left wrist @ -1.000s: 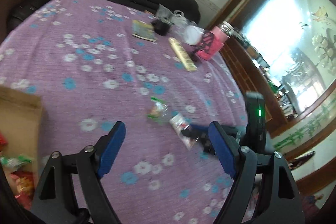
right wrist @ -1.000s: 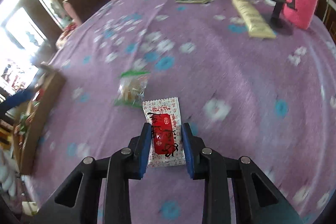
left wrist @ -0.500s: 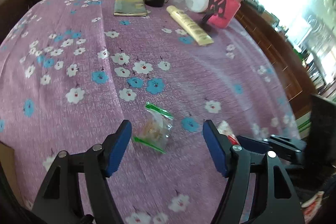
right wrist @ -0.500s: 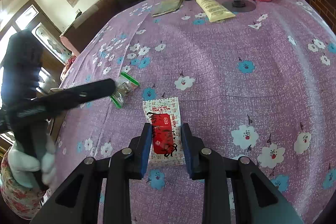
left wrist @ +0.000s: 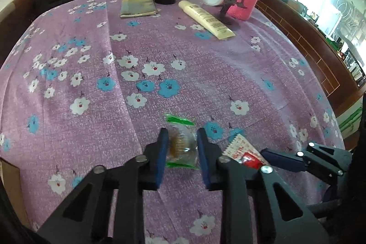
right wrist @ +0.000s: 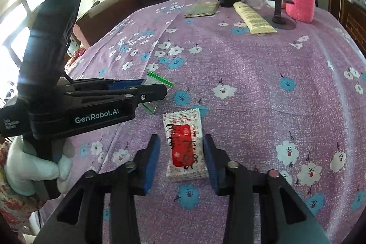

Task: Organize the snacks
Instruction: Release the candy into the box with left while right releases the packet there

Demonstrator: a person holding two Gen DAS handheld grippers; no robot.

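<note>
Clear snack bag (left wrist: 181,145) pinched in left tongs (left wrist: 180,148), apparently holding a biscuit, right tongs (right wrist: 182,156) spread around red-white packet (right wrist: 184,145).

The clear packet (left wrist: 181,145) lies left of the sachet (left wrist: 243,151); far behind, the tube (left wrist: 205,19) seemingly touches the stand (left wrist: 231,4).

Both wrist views look low across the tablecloth (left wrist: 205,56) (shared snacks, far clutter)

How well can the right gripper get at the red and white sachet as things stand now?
Probably well. The right gripper is open, with one pad on each side of the red and white sachet, which lies flat on the purple floral tablecloth. Nothing lies between them, and the left gripper works off to the side.
</note>
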